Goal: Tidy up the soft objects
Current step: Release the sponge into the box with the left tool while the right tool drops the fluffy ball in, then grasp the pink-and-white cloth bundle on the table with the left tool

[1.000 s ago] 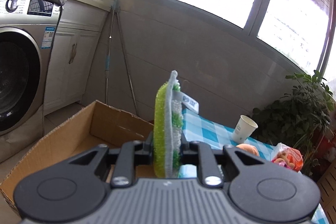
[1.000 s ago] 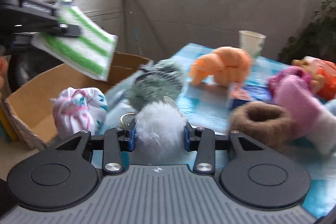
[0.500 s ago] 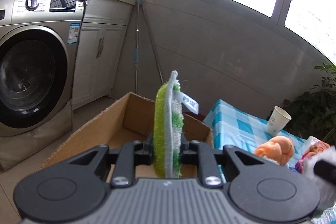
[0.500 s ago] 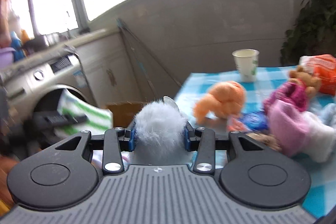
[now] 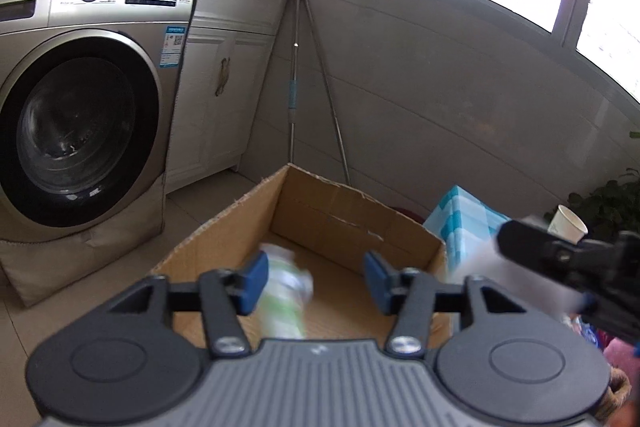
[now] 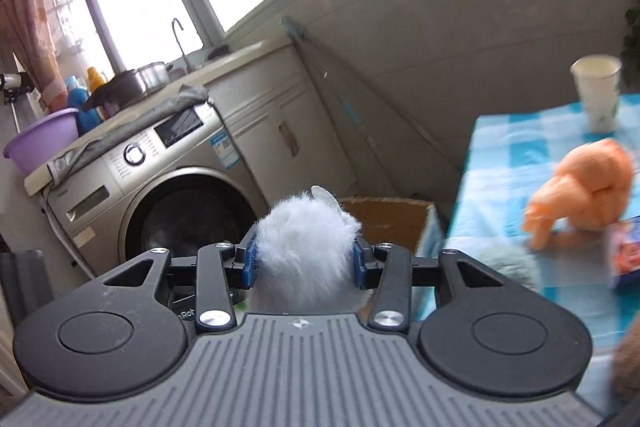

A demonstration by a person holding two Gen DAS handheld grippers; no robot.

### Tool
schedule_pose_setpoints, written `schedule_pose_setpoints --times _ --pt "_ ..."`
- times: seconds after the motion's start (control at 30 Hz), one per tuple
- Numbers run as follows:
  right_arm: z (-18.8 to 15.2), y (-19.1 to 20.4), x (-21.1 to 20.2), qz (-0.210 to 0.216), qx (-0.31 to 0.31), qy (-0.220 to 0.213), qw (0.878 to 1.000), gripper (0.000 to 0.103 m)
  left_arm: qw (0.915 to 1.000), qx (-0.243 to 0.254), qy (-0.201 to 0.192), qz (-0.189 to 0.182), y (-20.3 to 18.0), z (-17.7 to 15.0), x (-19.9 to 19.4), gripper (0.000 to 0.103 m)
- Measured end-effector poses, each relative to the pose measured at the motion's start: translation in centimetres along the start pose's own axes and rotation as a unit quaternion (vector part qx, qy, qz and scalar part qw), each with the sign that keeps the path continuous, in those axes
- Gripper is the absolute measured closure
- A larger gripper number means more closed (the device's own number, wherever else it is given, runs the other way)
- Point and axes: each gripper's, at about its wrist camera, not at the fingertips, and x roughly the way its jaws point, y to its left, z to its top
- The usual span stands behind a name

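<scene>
Over the cardboard box [image 5: 352, 223], our left gripper [image 5: 314, 277] has just been opening, jaws wide; green-white cloth [image 5: 286, 291] blurred, loose between them. Our right gripper [image 6: 304, 261], also just opening, pads touching the white fluffy toy [image 6: 306, 247].

Right hand-held gripper [image 6: 305, 262], jaws just been opening, white fluffy toy [image 6: 306, 259] between them; orange plush [image 6: 588, 185] and paper cup [image 6: 597, 91] sit on the desk [image 6: 504, 167].

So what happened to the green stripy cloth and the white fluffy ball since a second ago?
The left tool has just opened and let the green cloth go; it is dropping, blurred, into the cardboard box. The right tool swung over toward the box, its jaws just widening, white fluffy ball still between them. The box stayed put.
</scene>
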Motion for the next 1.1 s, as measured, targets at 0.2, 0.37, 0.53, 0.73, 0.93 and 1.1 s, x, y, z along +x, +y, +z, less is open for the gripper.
schedule_pose_setpoints --times 0.2,0.37,0.53,0.73,0.93,1.1 --pt "-0.3 -0.2 0.0 -0.019 0.011 -0.016 1.0 0.002 0.9999 0.009 -0.012 -0.005 -0.3 -0.3 -0.5 0.026" --pt "-0.3 -0.7 -2.6 -0.055 0.001 -0.048 0.997 0.0 0.9993 0.025 -0.017 -0.022 -1.1 -0.6 -0.9 0.018" --pt "-0.7 -1.9 -5.6 -0.09 -0.005 -0.071 0.993 0.0 0.9974 0.045 -0.023 -0.05 -2.2 -1.0 -1.5 0.012" --pt "-1.7 -3.6 -8.5 -0.122 -0.002 -0.078 0.989 0.0 0.9924 0.082 -0.032 -0.086 -4.0 -2.0 -2.7 0.012" --pt "-2.7 -5.2 -10.7 -0.151 0.005 -0.08 0.985 0.0 0.985 0.121 -0.034 -0.118 -5.9 -3.5 -4.0 0.012" --pt "-3.2 -5.7 -12.9 -0.175 -0.001 -0.089 0.98 0.0 0.9765 0.166 -0.032 -0.134 -7.7 -5.0 -4.7 0.012"
